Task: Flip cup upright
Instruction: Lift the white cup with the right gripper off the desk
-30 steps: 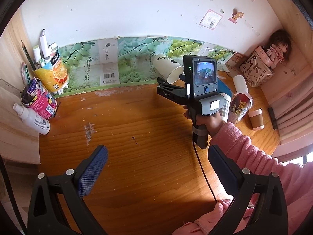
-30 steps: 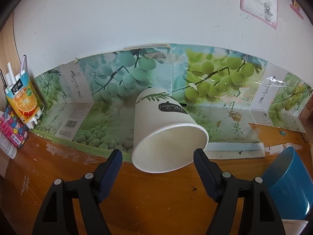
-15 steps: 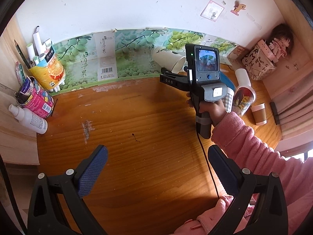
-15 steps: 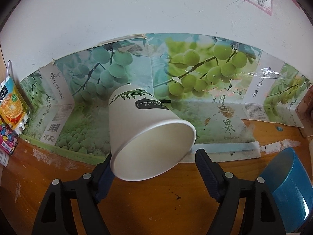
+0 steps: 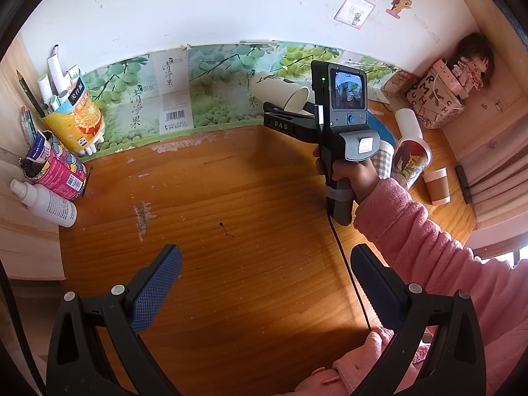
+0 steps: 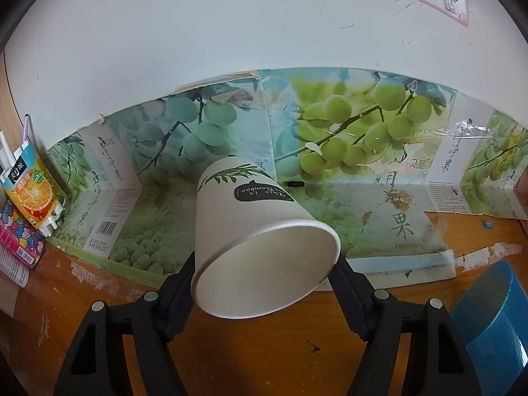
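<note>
Two fingers of the right gripper close on the white paper cup, which tilts with its open mouth toward the camera and its base toward the fruit-print backsplash ahead. The left gripper hangs wide apart, holding nothing, above the wooden desk. A blue cup lies right of the right gripper.

home desk, doll, pencil holders
</note>
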The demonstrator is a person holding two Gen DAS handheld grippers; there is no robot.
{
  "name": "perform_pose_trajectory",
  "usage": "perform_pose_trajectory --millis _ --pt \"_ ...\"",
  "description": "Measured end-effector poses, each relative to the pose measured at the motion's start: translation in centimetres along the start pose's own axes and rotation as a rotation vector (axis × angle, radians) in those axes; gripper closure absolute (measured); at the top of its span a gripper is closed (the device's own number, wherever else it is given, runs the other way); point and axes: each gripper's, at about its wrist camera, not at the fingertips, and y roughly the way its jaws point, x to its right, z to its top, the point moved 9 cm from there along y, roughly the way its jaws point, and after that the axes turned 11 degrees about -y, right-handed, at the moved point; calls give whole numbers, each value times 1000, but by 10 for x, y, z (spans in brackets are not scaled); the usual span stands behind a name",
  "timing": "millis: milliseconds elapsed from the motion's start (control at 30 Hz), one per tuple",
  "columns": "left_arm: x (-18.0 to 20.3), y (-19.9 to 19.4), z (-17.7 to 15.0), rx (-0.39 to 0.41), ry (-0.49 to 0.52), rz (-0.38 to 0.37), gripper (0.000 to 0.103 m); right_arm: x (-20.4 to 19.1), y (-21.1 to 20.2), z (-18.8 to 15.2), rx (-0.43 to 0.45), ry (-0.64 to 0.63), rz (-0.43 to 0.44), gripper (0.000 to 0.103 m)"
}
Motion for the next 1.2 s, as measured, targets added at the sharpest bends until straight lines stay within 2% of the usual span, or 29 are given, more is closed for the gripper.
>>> perform_pose_trajectory --millis 333,667,900,1200 --pt "2 -7 0 23 6 -5 1 8 -21 -2 22 23 8 29" --pt "14 -21 -9 70 3 -20 1 -3 -60 -12 29 51 70 29" --pt "26 -37 -23 109 -15 -35 1 -31 -84 -26 1 -36 131 29" --pt "43 -54 -43 153 -40 -71 1 -42 -140 -64 -46 -142 227 29"
